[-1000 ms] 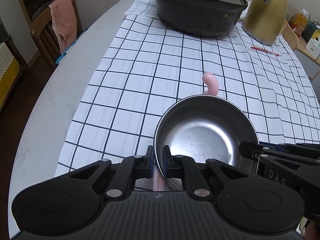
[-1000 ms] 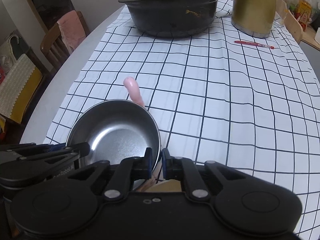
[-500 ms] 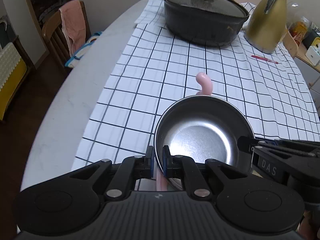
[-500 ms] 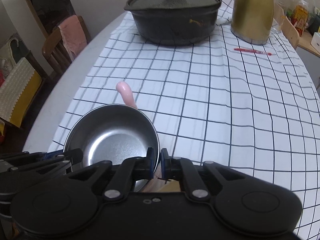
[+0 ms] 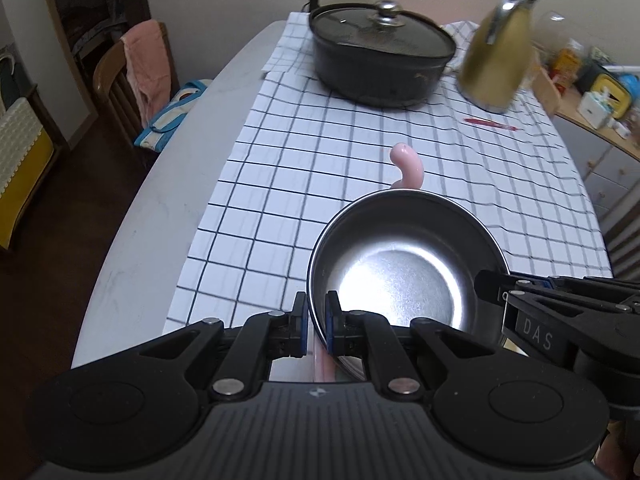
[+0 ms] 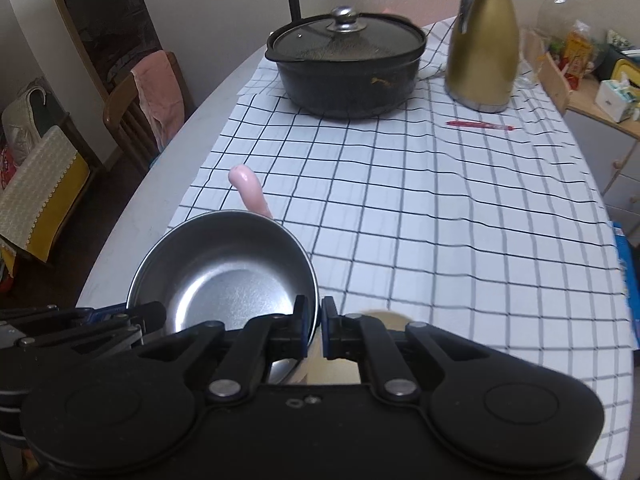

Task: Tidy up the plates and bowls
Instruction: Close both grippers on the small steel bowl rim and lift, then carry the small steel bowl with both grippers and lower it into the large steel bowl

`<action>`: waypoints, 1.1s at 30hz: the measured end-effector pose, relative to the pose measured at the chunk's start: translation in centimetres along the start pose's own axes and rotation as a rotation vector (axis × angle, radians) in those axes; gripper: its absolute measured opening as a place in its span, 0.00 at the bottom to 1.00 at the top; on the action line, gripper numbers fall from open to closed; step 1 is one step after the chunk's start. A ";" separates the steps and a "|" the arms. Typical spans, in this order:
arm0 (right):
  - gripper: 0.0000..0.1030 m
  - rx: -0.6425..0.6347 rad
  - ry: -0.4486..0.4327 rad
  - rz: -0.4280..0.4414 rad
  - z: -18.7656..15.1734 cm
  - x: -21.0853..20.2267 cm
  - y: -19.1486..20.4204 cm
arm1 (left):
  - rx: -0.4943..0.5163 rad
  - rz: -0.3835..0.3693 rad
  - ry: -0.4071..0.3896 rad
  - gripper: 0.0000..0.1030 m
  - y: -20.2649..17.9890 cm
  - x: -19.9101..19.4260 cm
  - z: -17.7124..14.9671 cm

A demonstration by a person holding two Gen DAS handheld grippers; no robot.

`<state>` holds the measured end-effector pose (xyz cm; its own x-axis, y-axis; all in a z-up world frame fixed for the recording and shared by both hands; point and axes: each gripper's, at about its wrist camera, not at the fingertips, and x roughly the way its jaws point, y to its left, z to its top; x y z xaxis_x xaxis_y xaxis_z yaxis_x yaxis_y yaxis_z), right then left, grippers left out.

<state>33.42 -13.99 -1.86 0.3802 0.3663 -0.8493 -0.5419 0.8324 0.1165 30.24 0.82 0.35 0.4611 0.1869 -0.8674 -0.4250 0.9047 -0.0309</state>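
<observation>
A shiny steel bowl point(image 5: 404, 264) is held between both grippers above the checked tablecloth point(image 5: 312, 168). My left gripper point(image 5: 317, 322) is shut on the bowl's left rim. My right gripper point(image 6: 314, 322) is shut on the bowl's point(image 6: 228, 280) right rim. A pink curved handle-like piece point(image 5: 408, 166) sticks up behind the bowl, and a pink part shows under its near edge; it also shows in the right wrist view point(image 6: 250, 190). What it belongs to is hidden by the bowl.
A black lidded pot point(image 6: 346, 64) and a gold kettle point(image 6: 482, 44) stand at the table's far end, with a red pen point(image 6: 480, 125) near them. A chair with a pink towel point(image 6: 158, 92) stands left of the table. A cabinet with clutter point(image 6: 600, 92) is right.
Both grippers have lifted the bowl and pulled back toward the near table edge; the pot and kettle now look farther away and more of the room shows.
</observation>
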 end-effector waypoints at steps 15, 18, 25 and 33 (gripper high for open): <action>0.07 0.092 -0.009 -0.094 -8.3 -10.0 -2.9 | 0.166 -0.127 0.021 0.07 -5.0 -7.7 -7.4; 0.07 0.123 -0.007 -0.116 -10.2 -11.4 -3.7 | 0.211 -0.146 0.028 0.07 -6.3 -8.6 -9.2; 0.07 0.205 -0.006 -0.163 -14.7 -14.4 -5.6 | 0.308 -0.192 0.039 0.07 -9.3 -10.4 -12.6; 0.07 0.313 0.008 -0.198 -19.7 -17.1 -8.8 | 0.415 -0.242 0.069 0.08 -13.2 -11.5 -16.4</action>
<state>16.91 -35.77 1.44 0.4484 0.1831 -0.8749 -0.2024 0.9742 0.1002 17.78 -19.59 2.56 0.4496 -0.0607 -0.8912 0.0415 0.9980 -0.0470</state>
